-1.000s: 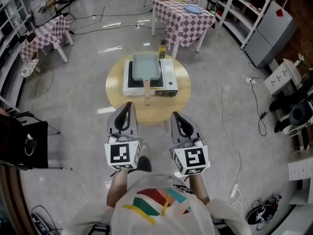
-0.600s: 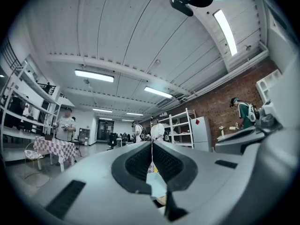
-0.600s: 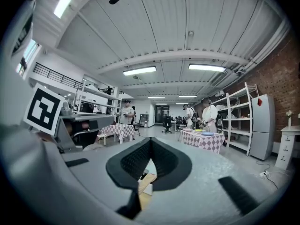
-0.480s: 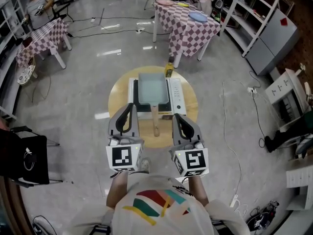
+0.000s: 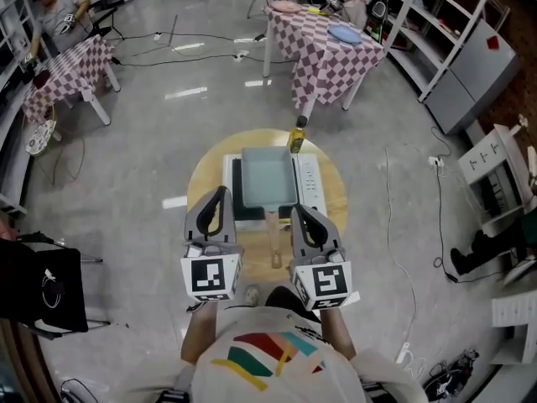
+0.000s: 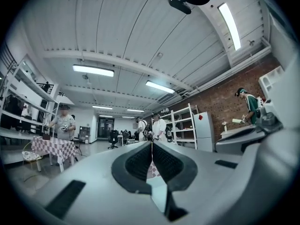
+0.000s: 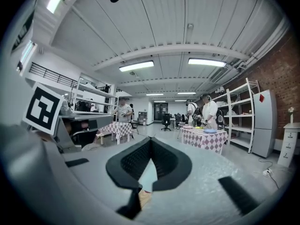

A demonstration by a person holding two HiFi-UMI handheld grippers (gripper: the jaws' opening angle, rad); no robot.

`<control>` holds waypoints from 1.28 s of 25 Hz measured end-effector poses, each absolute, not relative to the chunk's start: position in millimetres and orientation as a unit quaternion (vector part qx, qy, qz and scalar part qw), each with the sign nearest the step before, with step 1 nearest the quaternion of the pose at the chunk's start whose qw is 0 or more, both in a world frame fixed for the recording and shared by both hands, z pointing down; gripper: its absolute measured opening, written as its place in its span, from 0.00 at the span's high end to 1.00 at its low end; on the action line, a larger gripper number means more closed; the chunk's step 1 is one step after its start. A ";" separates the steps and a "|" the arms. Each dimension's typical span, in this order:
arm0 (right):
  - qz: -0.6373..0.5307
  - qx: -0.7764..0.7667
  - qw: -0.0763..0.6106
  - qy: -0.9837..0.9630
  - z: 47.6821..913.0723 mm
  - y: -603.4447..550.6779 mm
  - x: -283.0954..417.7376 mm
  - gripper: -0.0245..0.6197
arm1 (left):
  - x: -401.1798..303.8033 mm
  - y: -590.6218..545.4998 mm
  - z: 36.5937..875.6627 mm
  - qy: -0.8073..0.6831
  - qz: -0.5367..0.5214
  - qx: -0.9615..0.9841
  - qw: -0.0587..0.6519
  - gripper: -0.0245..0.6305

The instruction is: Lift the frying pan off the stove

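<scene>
The person in the white shirt (image 5: pixel 268 359) is holding two grippers out in front, side by side. The left gripper (image 5: pixel 221 193) is holding its jaws pressed together, with nothing between them. The right gripper (image 5: pixel 295 211) is doing the same and is pinching nothing. Both are pointing away from the person, over the near edge of a round wooden table (image 5: pixel 201 175). The wooden handle (image 5: pixel 275 240) of the frying pan (image 5: pixel 268 177) is lying between the two grippers, with a gap on each side, and it is pointing back at the person. The frying pan is square and pale blue-grey. It is sitting on the white stove (image 5: pixel 307 183) in the middle of the table. A small bottle (image 5: pixel 297 135) is standing at the far edge of the table, just behind the stove. Farther off, a table with a checked cloth (image 5: pixel 323 44) is holding some plates, and another checked table (image 5: pixel 71 61) is standing well apart at the left. White shelves (image 5: pixel 436 23) are leaning along the right side, and people are standing far back in the room.
</scene>
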State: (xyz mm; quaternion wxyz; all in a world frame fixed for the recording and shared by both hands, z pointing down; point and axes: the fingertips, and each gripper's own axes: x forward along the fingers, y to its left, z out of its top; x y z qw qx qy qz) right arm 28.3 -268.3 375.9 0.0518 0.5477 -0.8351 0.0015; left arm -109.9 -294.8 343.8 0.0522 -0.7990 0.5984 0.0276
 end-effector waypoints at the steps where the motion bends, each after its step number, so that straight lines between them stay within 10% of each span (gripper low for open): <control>1: 0.007 0.547 0.052 -0.836 377.4 -272.4 30.8 0.97 | -107.7 -298.2 344.7 0.600 0.023 -0.798 0.050 0.95; 32: 0.076 0.432 0.068 -0.896 396.5 -328.7 17.5 0.97 | -119.0 -339.7 335.8 0.658 0.022 -0.751 0.055 0.95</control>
